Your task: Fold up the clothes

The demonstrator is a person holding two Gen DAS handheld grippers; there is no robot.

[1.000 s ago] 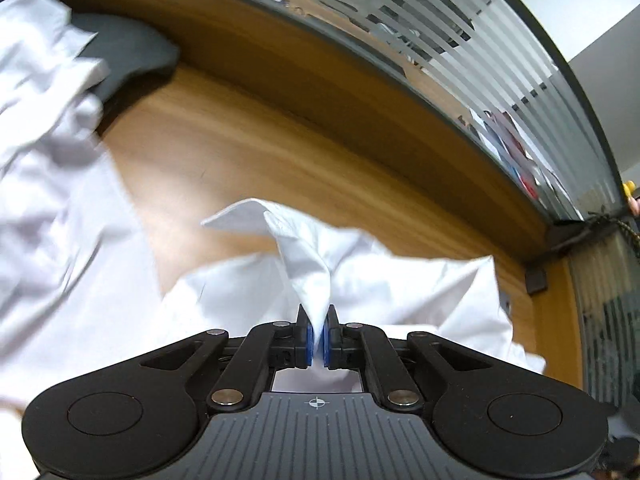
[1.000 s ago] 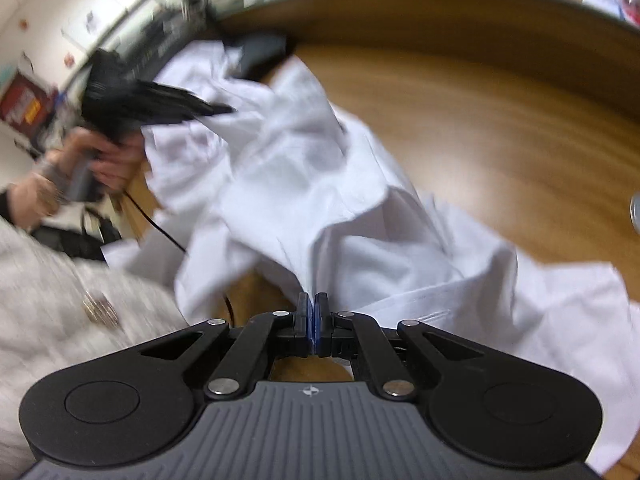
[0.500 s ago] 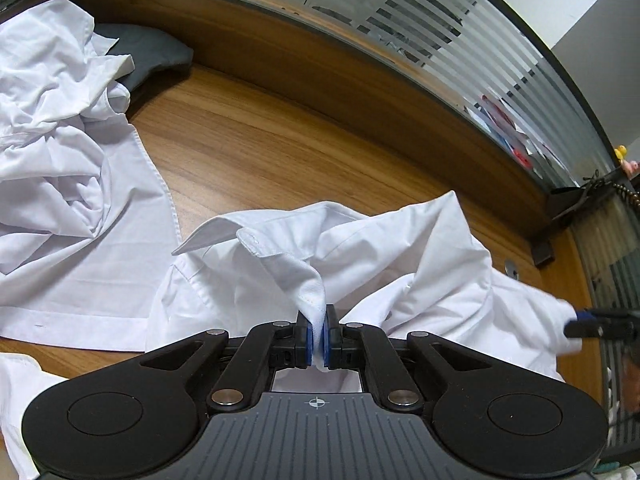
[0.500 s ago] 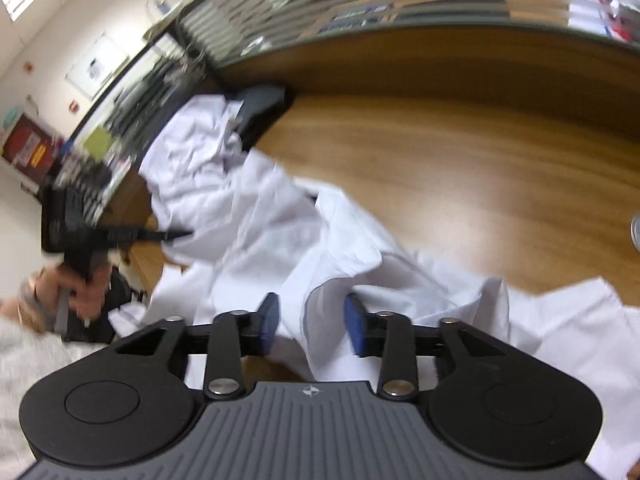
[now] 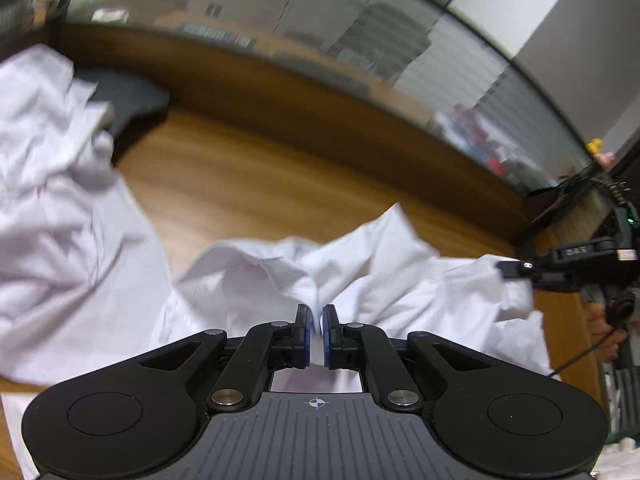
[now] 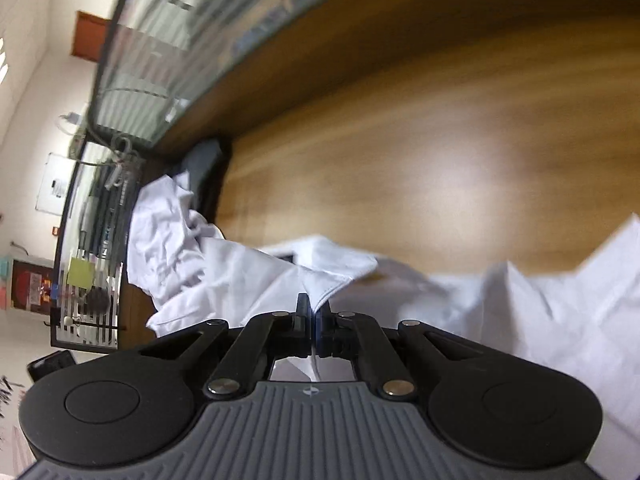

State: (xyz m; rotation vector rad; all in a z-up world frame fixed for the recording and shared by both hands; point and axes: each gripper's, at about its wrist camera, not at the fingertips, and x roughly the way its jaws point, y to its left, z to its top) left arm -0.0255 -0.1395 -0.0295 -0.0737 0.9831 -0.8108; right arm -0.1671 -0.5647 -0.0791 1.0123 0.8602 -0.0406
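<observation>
A crumpled white shirt (image 5: 400,272) lies on the wooden table (image 5: 240,172). My left gripper (image 5: 316,332) is shut on a raised fold of it near the collar. At the far right of the left wrist view, the right gripper (image 5: 508,270) pinches the shirt's right end, with a hand (image 5: 604,320) on its handle. In the right wrist view, my right gripper (image 6: 313,328) is shut on a stitched edge of the white shirt (image 6: 340,272), which spreads to the right. That view is rolled to one side and blurred.
A second white garment (image 5: 60,220) is heaped on the left, with a dark grey cloth (image 5: 132,96) behind it. Both also show in the right wrist view: white garment (image 6: 172,248), dark grey cloth (image 6: 204,160). A frosted glass partition (image 5: 360,40) runs along the table's far edge.
The right gripper opened around a shirt fold, then shut on it, and rolled sideways. The left gripper kept its grip and lifted its fold a little.
</observation>
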